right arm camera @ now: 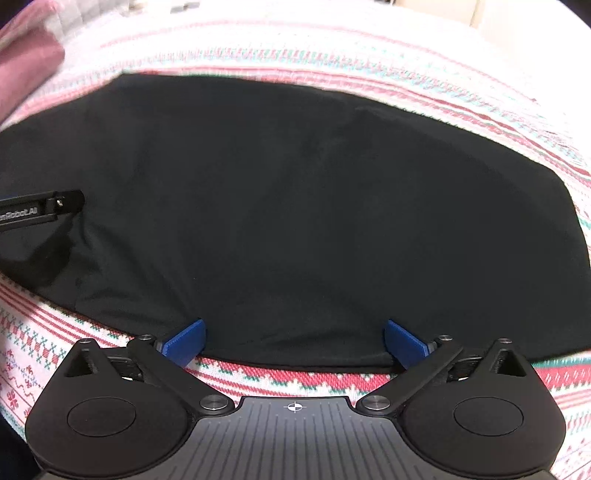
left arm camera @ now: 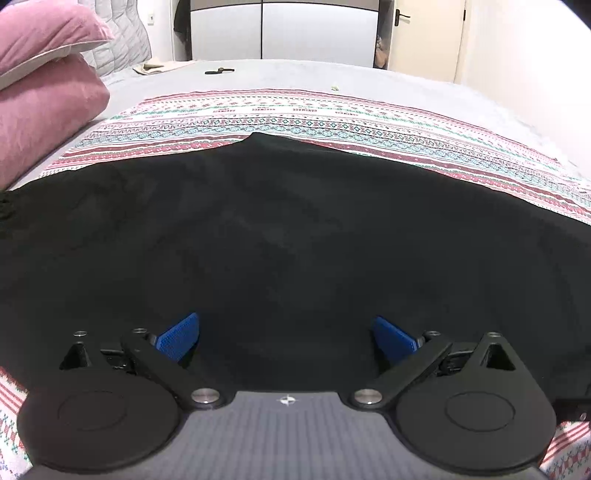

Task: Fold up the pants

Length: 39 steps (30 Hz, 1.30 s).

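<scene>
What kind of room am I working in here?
Most likely a bedroom: the black pants lie on a patterned blanket across a bed, with pink pillows and a wardrobe behind.

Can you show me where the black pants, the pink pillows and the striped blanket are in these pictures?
black pants (left arm camera: 295, 229): left wrist view, middle of the spread fabric.
pink pillows (left arm camera: 48, 107): left wrist view, front face of the lower pillow.
striped blanket (right arm camera: 295, 380): right wrist view, bare strip just below the pants' near edge.
</scene>
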{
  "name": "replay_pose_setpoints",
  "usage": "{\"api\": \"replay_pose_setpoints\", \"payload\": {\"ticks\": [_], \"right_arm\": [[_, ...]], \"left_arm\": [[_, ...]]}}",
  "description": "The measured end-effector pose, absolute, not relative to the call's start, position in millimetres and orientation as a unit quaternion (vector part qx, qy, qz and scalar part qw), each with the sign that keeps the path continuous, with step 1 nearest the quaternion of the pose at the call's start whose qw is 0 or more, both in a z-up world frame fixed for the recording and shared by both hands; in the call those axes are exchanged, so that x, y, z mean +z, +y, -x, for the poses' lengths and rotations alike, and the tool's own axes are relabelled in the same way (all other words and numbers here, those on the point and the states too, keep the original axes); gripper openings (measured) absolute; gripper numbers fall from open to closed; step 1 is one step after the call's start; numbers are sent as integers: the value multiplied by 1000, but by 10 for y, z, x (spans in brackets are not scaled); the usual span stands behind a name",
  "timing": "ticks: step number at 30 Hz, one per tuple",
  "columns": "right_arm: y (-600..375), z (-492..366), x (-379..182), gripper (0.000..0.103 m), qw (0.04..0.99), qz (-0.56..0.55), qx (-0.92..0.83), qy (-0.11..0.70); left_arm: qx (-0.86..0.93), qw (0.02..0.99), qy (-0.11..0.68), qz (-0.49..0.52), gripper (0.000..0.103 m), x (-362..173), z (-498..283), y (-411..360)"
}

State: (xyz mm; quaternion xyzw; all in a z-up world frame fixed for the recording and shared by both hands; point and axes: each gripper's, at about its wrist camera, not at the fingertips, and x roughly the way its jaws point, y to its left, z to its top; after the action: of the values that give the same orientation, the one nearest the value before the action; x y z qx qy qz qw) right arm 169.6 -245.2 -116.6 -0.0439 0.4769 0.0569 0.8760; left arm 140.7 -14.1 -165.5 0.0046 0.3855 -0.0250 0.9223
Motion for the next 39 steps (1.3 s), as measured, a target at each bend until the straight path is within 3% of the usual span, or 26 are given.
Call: {"api": "replay_pose_setpoints", "payload": {"ticks": [4, 9, 14, 19, 24, 26, 31, 39], "right_arm": [[-2533, -1856, -1154, 103, 861, 41, 96, 498], [-2598, -1648, -1249, 103, 894, 45, 129, 427], [-2489, -1580, -1031, 101, 900, 56, 134, 410], [-3207, -1665, -623, 102, 928, -111, 49, 353], [-4065, -1655, -738, 102, 884, -312, -36, 347], [-4346, -1578, -884, 101, 859, -368, -72, 349], [-4925, -1184, -1169, 97, 817, -439, -165, 336], [-5225, -1032, -1315, 94, 791, -486, -227, 296]], "left_arm": [[-18, 926, 378, -2, 103, -1664, -1366, -140], [-11, 922, 385, -20, 103, -1601, -1370, -192], [-36, 920, 391, -9, 103, -1047, -1440, -330], [-88, 927, 364, -23, 103, -686, -1504, -380], [-82, 919, 386, -26, 103, -1260, -1711, -182], [-61, 895, 442, -18, 103, -1401, -1830, -154], [-124, 912, 389, 31, 103, -1094, -1724, -162], [-131, 890, 436, -21, 103, -1358, -1824, -384]]}}
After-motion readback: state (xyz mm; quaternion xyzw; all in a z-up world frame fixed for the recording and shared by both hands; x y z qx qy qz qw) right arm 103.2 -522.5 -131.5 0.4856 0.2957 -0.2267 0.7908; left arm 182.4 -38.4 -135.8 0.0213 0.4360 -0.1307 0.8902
